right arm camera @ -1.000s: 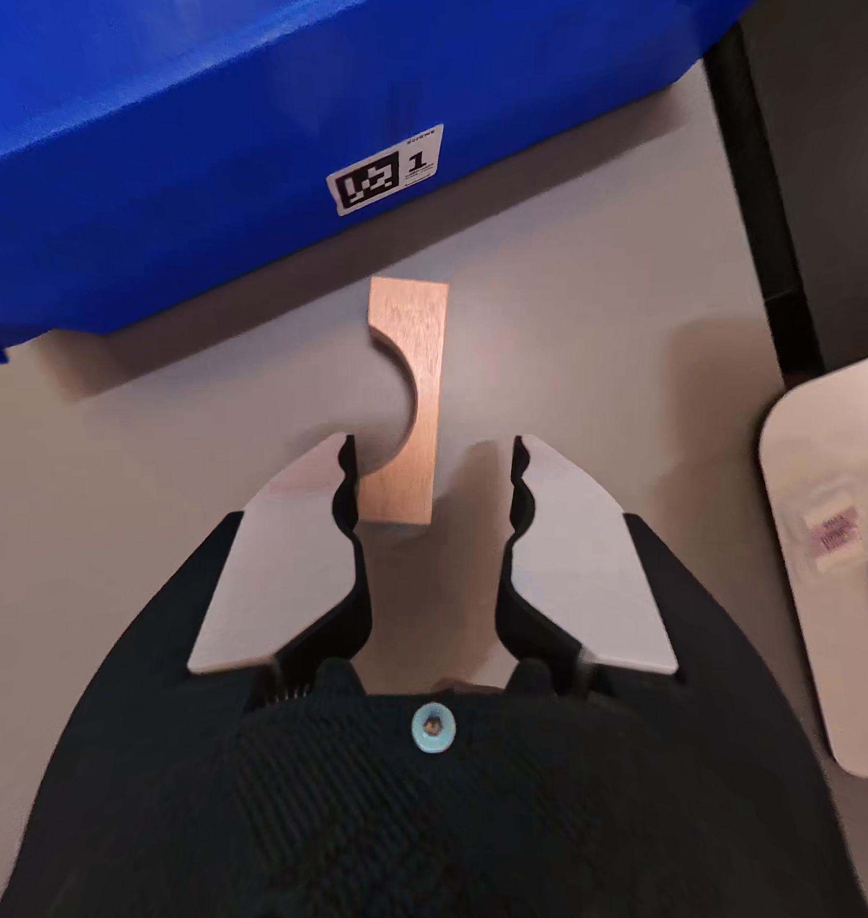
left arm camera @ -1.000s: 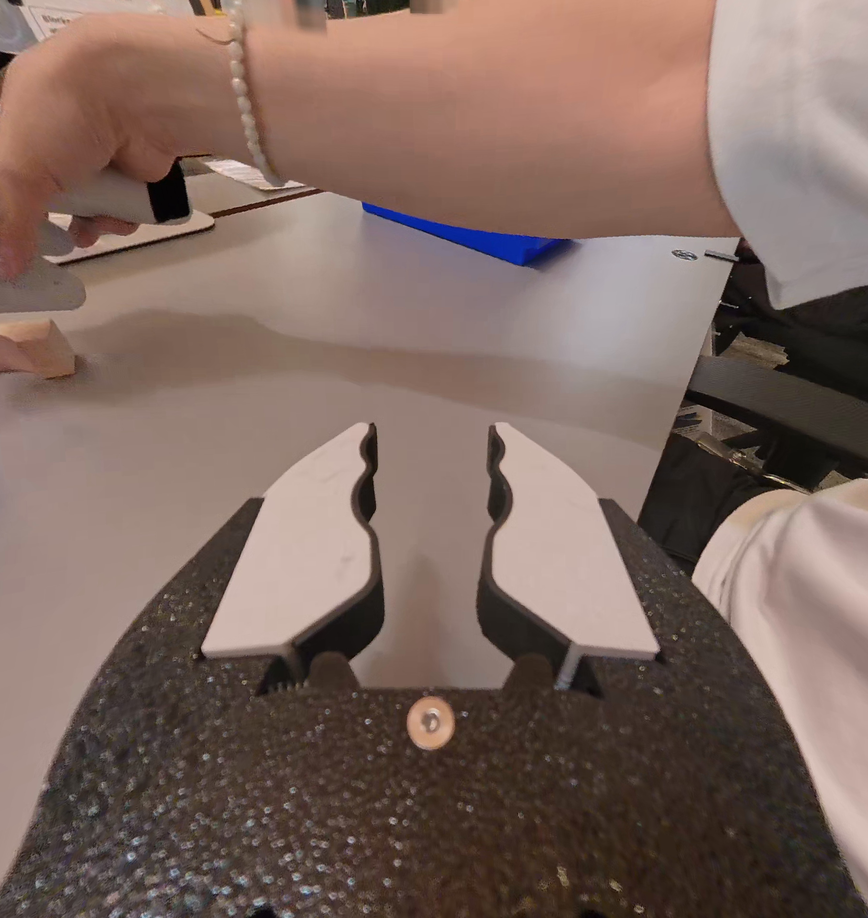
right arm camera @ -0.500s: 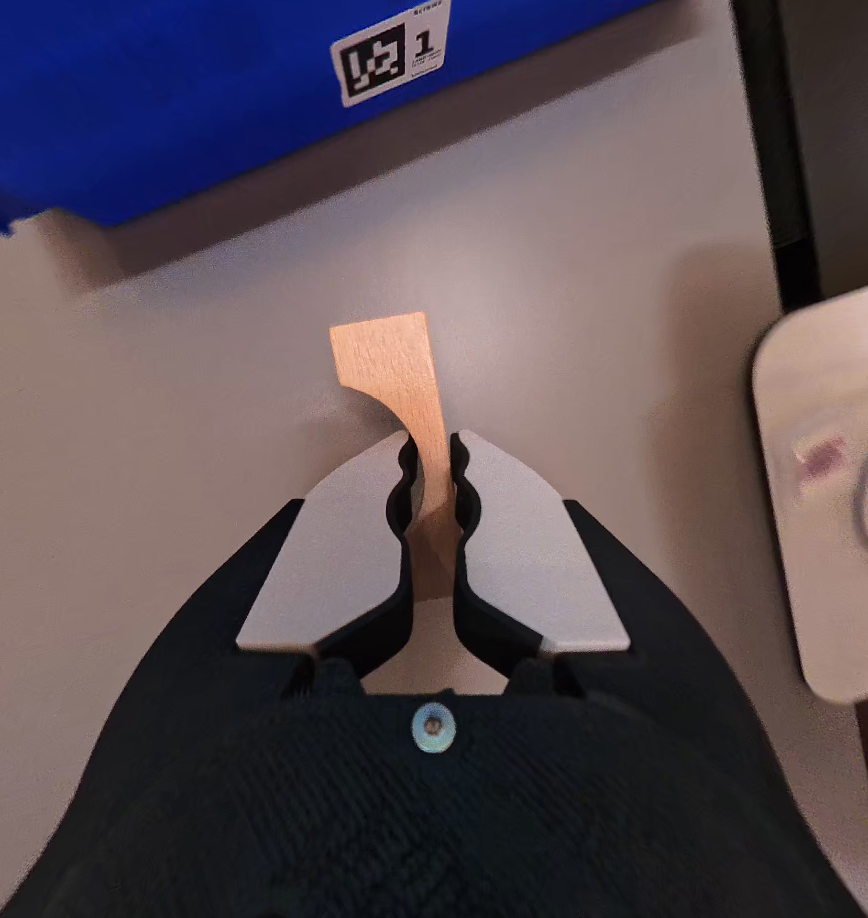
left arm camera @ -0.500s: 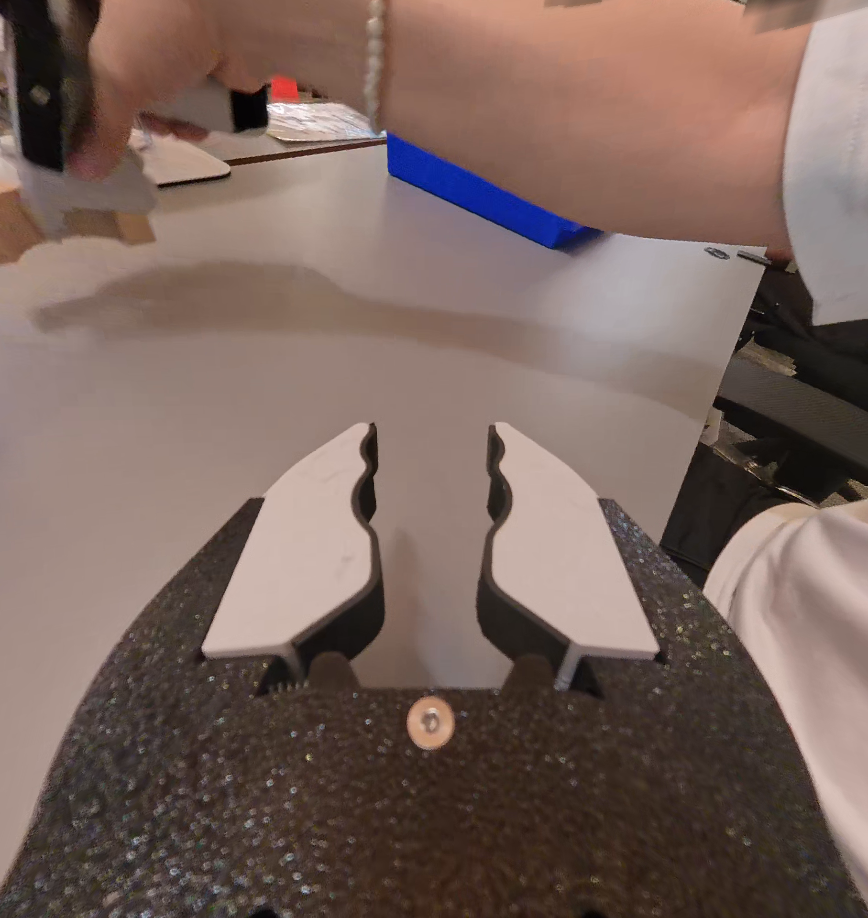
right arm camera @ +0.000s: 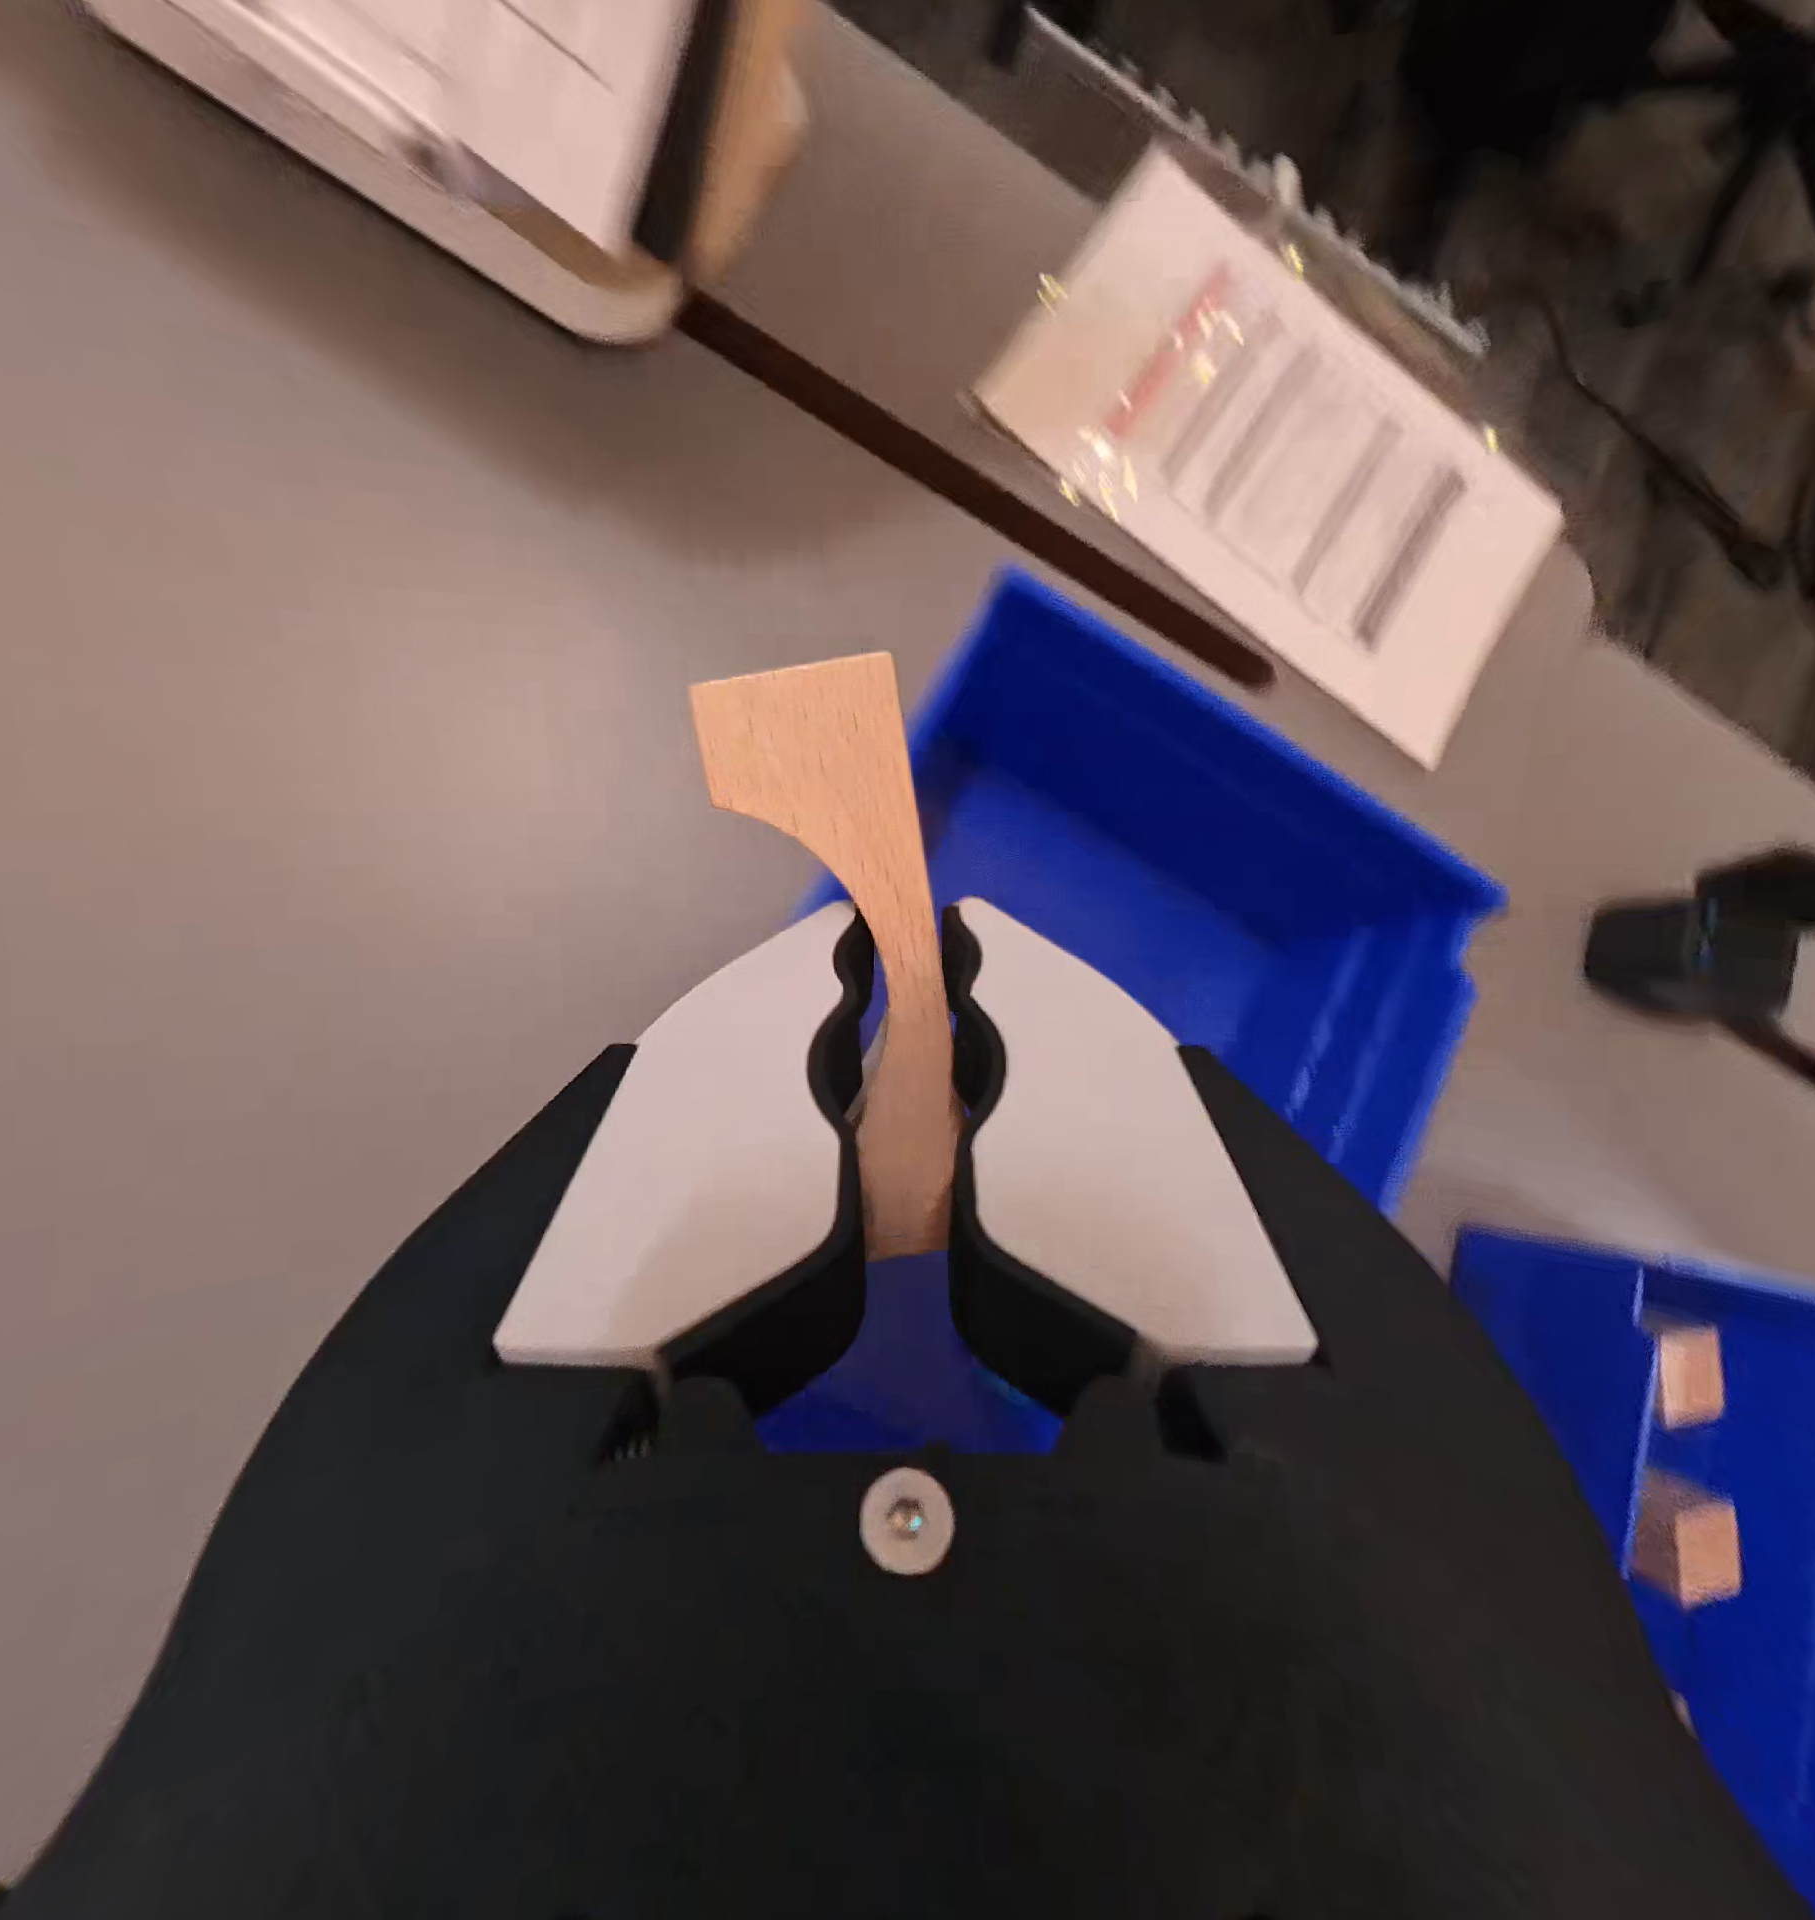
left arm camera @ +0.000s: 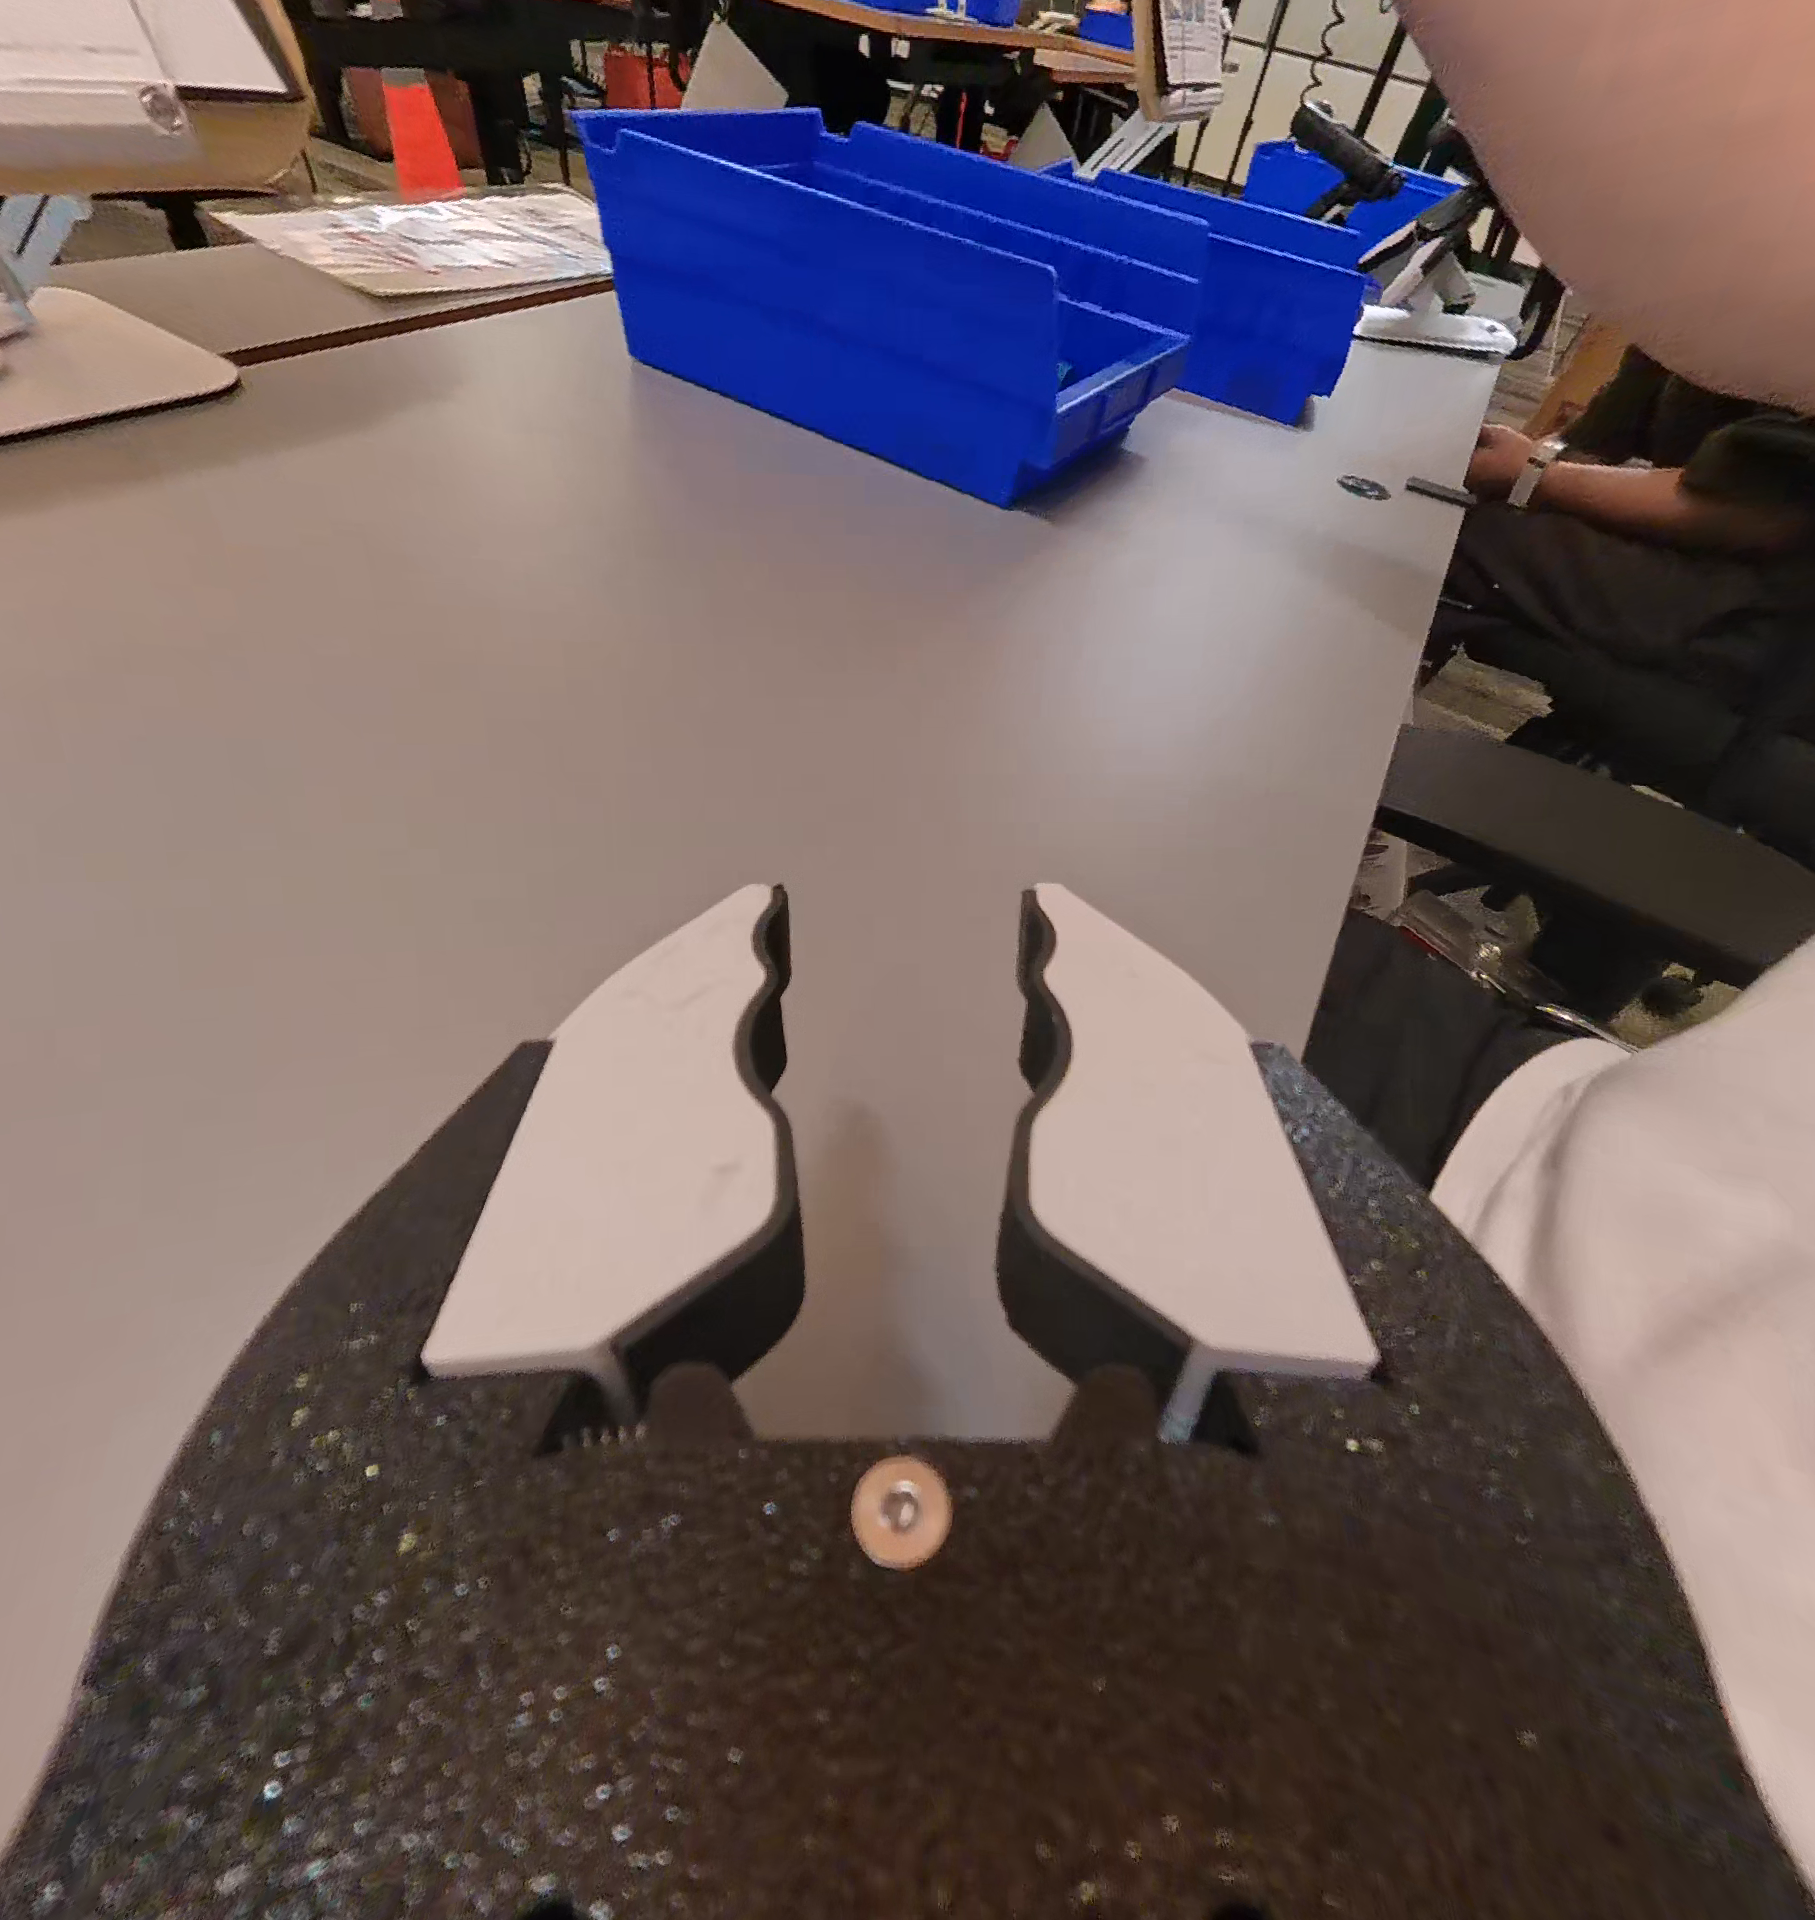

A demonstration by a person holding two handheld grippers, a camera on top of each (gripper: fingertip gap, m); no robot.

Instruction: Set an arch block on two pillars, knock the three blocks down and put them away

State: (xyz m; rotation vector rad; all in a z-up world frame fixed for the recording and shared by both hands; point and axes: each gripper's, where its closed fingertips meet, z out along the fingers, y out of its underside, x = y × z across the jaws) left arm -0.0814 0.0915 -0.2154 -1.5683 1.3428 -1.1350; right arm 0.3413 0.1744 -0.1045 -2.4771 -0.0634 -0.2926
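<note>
My right gripper (right arm camera: 903, 914) is shut on a wooden block with a curved cut-out (right arm camera: 830, 769), pinching its thin middle. It holds the block in the air above the near end of a blue bin (right arm camera: 1173, 831). My left gripper (left arm camera: 901, 899) is open and empty, low over the bare grey table (left arm camera: 467, 644), with nothing between its fingers. The blue bin also shows in the left wrist view (left arm camera: 861, 301), far ahead of the left gripper.
A second blue bin (right arm camera: 1796, 1538) at the right holds small wooden cubes (right arm camera: 1682, 1558). More blue bins (left arm camera: 1256, 281) stand behind the first. A white stand base (left arm camera: 61, 364) sits at far left, a printed sheet (right arm camera: 1287, 447) beyond. The table edge (left arm camera: 1402, 727) is at right, with a seated person (left arm camera: 1661, 582) past it. My right fingertips sit around 45 cm from my left ones.
My right gripper closed on the wooden block, lifted it off the table and swung it over the blue bin. The arm that crossed the left wrist view has moved out to the upper right.
</note>
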